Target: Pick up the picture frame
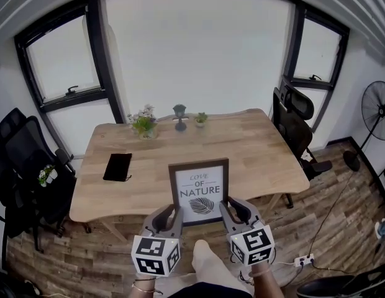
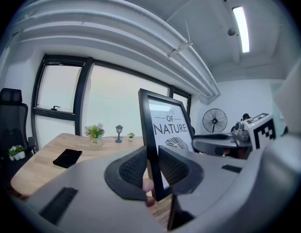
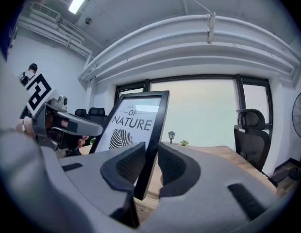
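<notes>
- You hold the picture frame (image 1: 199, 191) upright between both tools. The left gripper (image 1: 174, 216) is clamped low on its left rail and the right gripper (image 1: 230, 207) low on its right, jaws narrowed onto the black moulding.
- The frame faces you at the near edge of the table (image 1: 267, 154), and the pick-up looks all but done.
- Next, raise both hands evenly so it does not tilt.
- Room is ample: the black pouch (image 1: 118, 166) and small plants (image 1: 143, 124) sit well apart, and chairs (image 1: 295, 126) flank the sides.
</notes>
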`<state>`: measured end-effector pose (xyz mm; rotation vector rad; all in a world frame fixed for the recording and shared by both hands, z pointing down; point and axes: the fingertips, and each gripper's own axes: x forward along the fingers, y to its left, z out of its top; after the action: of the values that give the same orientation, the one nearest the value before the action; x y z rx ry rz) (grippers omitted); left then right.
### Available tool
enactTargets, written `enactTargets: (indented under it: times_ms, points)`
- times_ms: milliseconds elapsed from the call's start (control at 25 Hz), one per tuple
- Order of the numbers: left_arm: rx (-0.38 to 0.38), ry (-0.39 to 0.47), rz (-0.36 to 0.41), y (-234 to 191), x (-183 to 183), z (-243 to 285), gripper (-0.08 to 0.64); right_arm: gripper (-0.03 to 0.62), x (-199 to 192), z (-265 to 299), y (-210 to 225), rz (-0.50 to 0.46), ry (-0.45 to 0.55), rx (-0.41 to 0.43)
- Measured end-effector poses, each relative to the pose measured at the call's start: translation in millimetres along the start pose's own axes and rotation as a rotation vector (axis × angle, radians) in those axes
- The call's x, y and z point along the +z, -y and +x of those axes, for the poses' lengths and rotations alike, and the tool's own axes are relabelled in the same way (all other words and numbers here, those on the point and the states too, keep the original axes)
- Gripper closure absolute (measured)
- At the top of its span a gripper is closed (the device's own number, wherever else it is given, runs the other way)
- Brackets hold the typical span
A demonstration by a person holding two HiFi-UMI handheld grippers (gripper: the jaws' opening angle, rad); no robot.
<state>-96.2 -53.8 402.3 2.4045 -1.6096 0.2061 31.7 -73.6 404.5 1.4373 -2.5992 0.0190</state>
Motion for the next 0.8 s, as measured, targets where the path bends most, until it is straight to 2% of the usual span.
enactTargets:
  times_ms: [800]
  points:
    - [-0.007, 0.018, 0.001, 10, 6, -6, 0.492, 0.512, 7, -11, 3, 0.005, 0.023, -0.009]
